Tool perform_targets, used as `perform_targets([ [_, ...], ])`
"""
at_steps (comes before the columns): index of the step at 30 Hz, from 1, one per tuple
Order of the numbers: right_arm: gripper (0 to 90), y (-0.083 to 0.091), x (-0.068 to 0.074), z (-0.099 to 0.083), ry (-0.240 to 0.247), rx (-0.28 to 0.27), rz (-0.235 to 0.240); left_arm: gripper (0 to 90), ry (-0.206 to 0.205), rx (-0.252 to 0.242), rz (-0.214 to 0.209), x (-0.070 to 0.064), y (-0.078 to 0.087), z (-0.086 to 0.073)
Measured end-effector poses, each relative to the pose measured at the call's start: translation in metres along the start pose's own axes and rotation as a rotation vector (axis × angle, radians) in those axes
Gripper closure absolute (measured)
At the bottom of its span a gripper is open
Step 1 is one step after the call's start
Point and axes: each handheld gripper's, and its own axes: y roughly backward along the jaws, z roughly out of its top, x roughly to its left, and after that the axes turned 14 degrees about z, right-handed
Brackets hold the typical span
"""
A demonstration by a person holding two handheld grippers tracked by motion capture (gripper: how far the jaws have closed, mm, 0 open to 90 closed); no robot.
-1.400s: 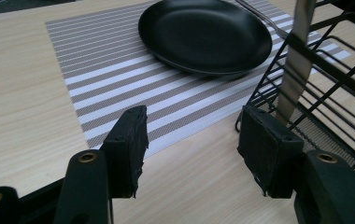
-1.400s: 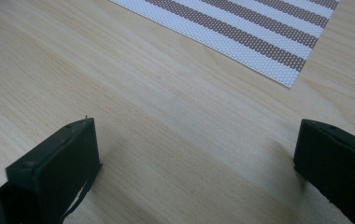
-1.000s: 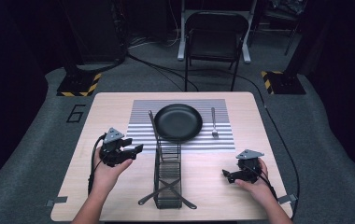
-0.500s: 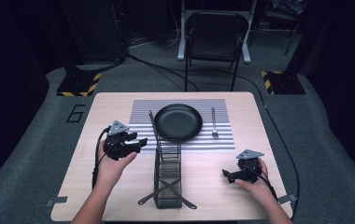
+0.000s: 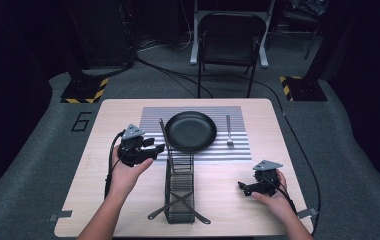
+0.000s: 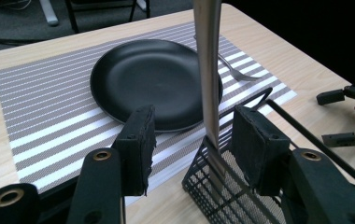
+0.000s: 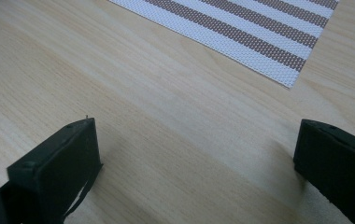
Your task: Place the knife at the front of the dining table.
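A black wire basket lies along the table's middle. A metal utensil handle stands up from its far corner. My left gripper is open at that corner. In the left gripper view the handle rises between the two pads of this gripper, with a gap on each side, above the basket. Beyond it a black plate rests on a striped placemat with a fork to its right. My right gripper is open and low over bare wood.
Plate and fork sit on the placemat at the table's far middle. Two metal pieces cross at the basket's near end. A placemat corner lies ahead of the right gripper. A folding chair stands behind the table.
My left gripper has moved forward and to the right, up to the basket's far corner, so the upright handle now stands between its jaws. The right gripper has stayed put.
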Motion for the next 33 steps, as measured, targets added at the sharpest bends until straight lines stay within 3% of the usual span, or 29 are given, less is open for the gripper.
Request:
perform_targets([
  [17, 0.0, 0.000, 0.000, 0.000, 0.000, 0.000, 0.000, 53.2, 0.010, -0.014, 0.002, -0.012, -0.021, 0.001],
  [28, 0.0, 0.000, 0.000, 0.000, 0.000, 0.000, 0.000, 57.3, 0.027, -0.014, -0.029, -0.014, -0.032, -0.001],
  [33, 0.0, 0.000, 0.000, 0.000, 0.000, 0.000, 0.000, 64.1, -0.003, -0.025, -0.040, -0.017, -0.032, -0.001],
])
